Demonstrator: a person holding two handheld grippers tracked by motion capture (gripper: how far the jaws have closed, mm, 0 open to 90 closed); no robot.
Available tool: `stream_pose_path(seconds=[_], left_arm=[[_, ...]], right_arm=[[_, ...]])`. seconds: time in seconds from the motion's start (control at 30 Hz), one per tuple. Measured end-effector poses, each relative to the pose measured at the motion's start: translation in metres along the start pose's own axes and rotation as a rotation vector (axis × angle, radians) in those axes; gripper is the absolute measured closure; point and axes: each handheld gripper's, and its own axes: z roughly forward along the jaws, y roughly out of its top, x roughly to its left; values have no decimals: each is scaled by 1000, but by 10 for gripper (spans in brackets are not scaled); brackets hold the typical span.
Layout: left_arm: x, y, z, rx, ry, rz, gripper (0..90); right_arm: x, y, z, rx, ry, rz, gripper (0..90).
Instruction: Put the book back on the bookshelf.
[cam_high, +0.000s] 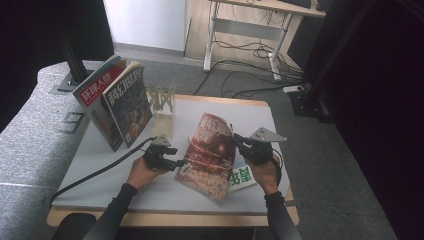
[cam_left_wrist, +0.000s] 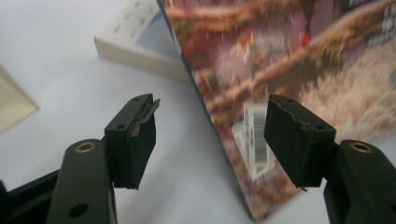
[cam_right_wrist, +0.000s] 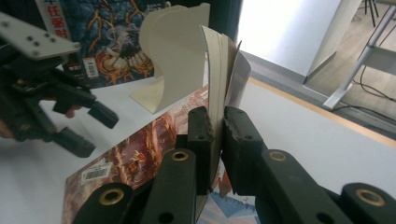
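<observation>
white table top (cam_high: 100, 165), wooden edge nearest. red-covered magazine (cam_high: 210, 155) lifted and tilted at table centre, lower corner touching or close over the top, above a green-lettered booklet (cam_high: 243, 178). right gripper (cam_high: 239, 141) clenched on its upper edge; hand low, jaws aimed up-left. left gripper (cam_high: 176, 159) released, jaws straddling barcode corner without contact. farther back: beige rack (cam_high: 161, 107), then two magazines (cam_high: 117, 100) upright at left. judged midway: pickup done, second grip and racking outstanding.
</observation>
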Motion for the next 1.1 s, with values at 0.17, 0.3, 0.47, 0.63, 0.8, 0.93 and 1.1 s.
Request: stream_pose_path(seconds=[0.17,0.3,0.47,0.63,0.8,0.93,1.1], left_arm=[[6,13,7,6,-17,2,339],[9,18,19,34,-29,10,346],[10,19,24,32,-102,3,429],[7,20,21,42,-111,8,570],[8,20,14,47,-113,5,643],[7,17,7,29,-116,8,687],[5,15,-4,8,-118,20,740]], right_arm=[[9,6,-6,-23,17,-30,794],[14,10,-11,-36,31,-46,792],[18,10,-14,-43,40,-60,789],[16,8,-15,-55,52,-47,788],[17,8,-17,-69,66,-42,786],[19,9,-19,-73,69,-45,784],[19,11,-20,-75,79,-42,778]])
